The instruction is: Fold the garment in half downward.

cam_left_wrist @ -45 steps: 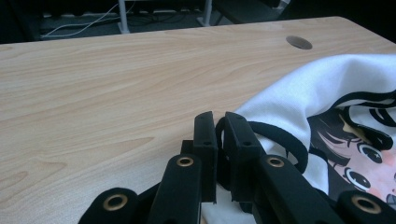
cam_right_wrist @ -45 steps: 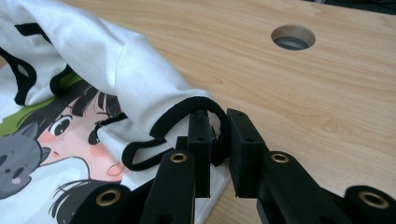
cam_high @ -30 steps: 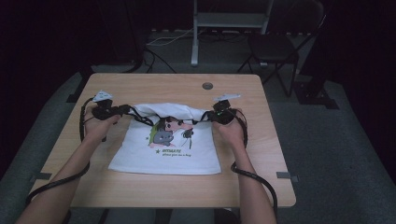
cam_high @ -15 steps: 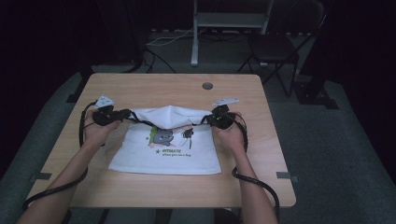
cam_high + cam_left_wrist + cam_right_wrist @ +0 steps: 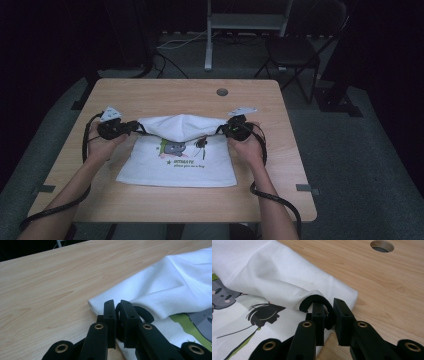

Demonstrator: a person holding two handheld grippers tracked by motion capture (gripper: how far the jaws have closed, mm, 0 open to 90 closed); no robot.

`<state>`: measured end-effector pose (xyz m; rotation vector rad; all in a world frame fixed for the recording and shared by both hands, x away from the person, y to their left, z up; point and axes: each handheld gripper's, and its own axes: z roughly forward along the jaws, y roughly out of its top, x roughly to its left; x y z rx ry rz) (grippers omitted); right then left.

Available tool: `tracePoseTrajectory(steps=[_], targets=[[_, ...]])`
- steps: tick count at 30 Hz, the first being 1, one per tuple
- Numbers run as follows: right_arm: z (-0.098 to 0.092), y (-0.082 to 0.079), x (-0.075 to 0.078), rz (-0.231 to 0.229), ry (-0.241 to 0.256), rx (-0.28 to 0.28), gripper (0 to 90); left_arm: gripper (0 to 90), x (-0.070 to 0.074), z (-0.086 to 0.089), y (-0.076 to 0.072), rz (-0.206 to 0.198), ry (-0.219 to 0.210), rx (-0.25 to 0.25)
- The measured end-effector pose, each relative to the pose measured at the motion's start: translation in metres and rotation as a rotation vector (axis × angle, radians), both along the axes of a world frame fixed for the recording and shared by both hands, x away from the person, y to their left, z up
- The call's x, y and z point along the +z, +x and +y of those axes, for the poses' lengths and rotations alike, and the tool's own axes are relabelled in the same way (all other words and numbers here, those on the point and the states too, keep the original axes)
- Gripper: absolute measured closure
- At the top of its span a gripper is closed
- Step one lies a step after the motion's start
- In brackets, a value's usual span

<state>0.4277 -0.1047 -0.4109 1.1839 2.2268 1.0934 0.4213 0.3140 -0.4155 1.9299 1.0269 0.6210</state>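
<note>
The left gripper (image 5: 117, 315) has its two black jaws nearly together, pinching a black fabric strap (image 5: 140, 312) at the left corner of a white cloth tote bag with a printed cartoon picture (image 5: 175, 287). In the right gripper view the right gripper (image 5: 329, 315) does the same at the opposite corner — its jaws are closed on the other black strap loop (image 5: 315, 300), which curls up and over the inner jaw.

From each pinched corner the bag's far edge is lifted and folded back toward the person, so a soft rounded fold of white cloth (image 5: 182, 125) spans between the two grippers in the high view. Below that fold the rest of the bag lies flat, its print — a grey figure, a small black figure and green lettering (image 5: 180, 152) — facing up.

The bag rests on the near half of a light wooden table (image 5: 165, 95), roughly centred side to side. A round cable hole (image 5: 222, 92) sits in the tabletop beyond the bag, well apart from it.
</note>
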Motion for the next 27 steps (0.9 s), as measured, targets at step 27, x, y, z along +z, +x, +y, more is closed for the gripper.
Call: tracePoseTrajectory(steps=[27], targets=[[0.001,-0.017,0.001,-0.019,-0.014,0.026,80.1,83.7,0.003,0.000,-0.021,-0.040,0.032,-0.038]])
